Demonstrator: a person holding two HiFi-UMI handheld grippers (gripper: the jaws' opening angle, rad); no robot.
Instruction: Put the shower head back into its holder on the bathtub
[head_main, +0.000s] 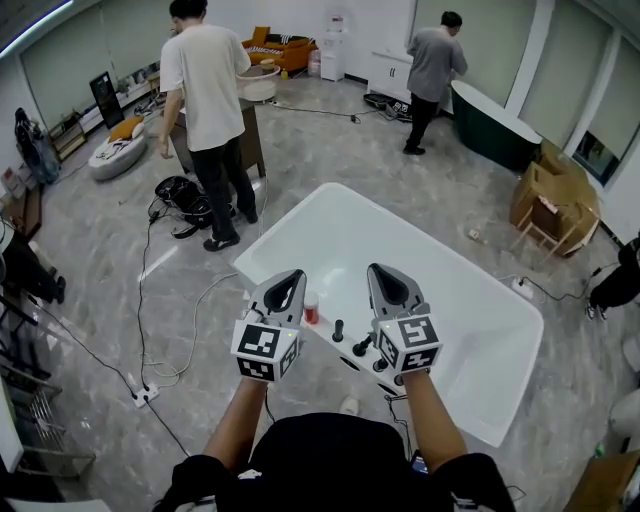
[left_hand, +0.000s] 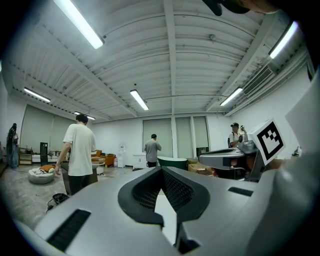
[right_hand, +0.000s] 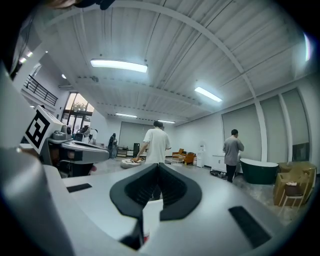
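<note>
The white bathtub (head_main: 450, 300) fills the middle of the head view, and its near rim lies just below both grippers. The left gripper (head_main: 291, 274) and the right gripper (head_main: 380, 270) are held level and side by side above that rim. Each has its tongs pressed together with nothing pinched, as is shown in both gripper views, which look out across the room rather than at the tub.

On the rim between the grippers a few small black fittings (head_main: 338, 329) are seen, and a small red thing (head_main: 311, 308) stands just beside the left gripper. The shower head cannot be picked out with certainty. It may be among those black fittings, some of which are hidden under the right gripper, so it cannot be told whether it is seated in its holder.

Empty, closed tongs over the rim are fitted by two stages: a shower head yet to be taken up, or one already seated and let go.

In either case the step is judged best served if the rim is brought into clear view, so that holder and handset can be checked. The fittings and the red thing should be kept clear of while this is done.
</note>
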